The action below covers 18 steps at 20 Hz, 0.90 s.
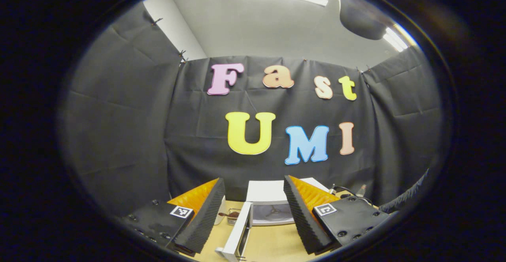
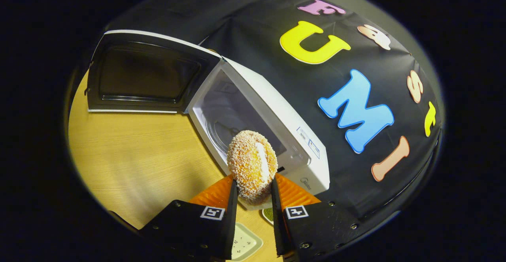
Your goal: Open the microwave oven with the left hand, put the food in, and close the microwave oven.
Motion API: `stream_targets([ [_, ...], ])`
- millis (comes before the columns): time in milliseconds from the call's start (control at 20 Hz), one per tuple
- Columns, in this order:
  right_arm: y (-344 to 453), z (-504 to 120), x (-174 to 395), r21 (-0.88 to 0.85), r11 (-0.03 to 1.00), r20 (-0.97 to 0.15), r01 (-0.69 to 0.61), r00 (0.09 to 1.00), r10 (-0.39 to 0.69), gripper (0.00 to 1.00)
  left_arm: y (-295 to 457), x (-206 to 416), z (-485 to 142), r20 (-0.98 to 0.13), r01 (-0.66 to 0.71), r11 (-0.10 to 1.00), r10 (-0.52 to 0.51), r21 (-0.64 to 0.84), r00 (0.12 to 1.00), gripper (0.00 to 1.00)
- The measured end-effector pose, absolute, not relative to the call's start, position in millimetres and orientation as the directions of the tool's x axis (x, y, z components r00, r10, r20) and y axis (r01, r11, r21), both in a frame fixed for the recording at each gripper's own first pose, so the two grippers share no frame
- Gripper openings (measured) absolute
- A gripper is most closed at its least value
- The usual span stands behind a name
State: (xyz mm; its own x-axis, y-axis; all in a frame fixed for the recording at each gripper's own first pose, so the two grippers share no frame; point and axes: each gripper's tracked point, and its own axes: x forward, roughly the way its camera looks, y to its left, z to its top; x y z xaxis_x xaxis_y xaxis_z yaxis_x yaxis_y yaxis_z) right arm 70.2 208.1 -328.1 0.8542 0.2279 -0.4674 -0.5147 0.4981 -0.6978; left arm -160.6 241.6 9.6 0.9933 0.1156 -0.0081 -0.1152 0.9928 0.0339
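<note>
One microwave oven [image 2: 253,108] on show, white, and its single door [image 2: 142,74] stands swung wide open. Inside the cavity there is one round glass turntable [image 2: 229,129]. One piece of food in play: a single crumb-coated bun [image 2: 252,164] with one pale cream stripe down its middle. Two grippers counted, the right gripper [image 2: 253,193] with its two fingers either side of that bun, and the left gripper [image 1: 253,193] with two fingers spread apart. One square marker sits on each finger, four in all. One wooden bench [image 2: 138,155] carries the lot. One small pale tray [image 2: 245,243] peeks below the right gripper.
</note>
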Motion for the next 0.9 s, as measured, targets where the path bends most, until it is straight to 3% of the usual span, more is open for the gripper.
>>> stream_targets([
  [900,296,-406,208,-0.920,0.128,-0.342,-0.371,0.918,0.202,0.41,275,-156,-22,-0.136,-0.197,0.970,0.216,0.140,0.967,0.96],
])
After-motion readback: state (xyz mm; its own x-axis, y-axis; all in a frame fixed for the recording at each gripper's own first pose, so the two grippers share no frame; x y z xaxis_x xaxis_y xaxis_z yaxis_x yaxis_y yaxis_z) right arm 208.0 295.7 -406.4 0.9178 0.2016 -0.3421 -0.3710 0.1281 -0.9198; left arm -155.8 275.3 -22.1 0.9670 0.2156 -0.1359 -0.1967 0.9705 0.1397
